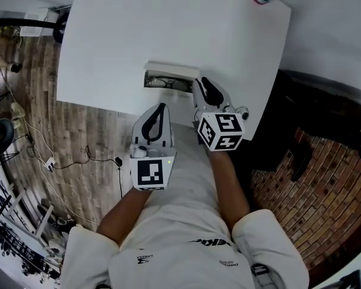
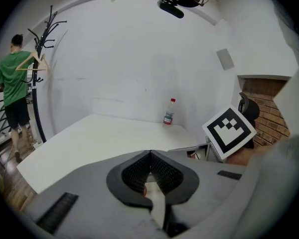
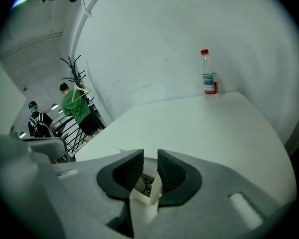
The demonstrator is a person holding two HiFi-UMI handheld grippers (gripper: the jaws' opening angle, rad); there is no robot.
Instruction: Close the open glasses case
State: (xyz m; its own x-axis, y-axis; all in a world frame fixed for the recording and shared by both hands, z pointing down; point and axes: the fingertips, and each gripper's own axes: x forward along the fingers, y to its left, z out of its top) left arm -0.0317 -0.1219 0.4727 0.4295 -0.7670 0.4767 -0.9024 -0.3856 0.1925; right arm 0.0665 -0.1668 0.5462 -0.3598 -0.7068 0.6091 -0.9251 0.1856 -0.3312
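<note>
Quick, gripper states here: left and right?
Left gripper: shut, jaws together, empty.
Right gripper: open by a narrow gap, at the end of the open white rectangular glasses case, gripping nothing.

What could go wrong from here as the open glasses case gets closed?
The glasses case lies close to the table edge, so a push from the right hand-held gripper might slide it off. The glasses lie inside; closing it hard could pinch them. The left hand-held gripper, shut, is not steadying it.
</note>
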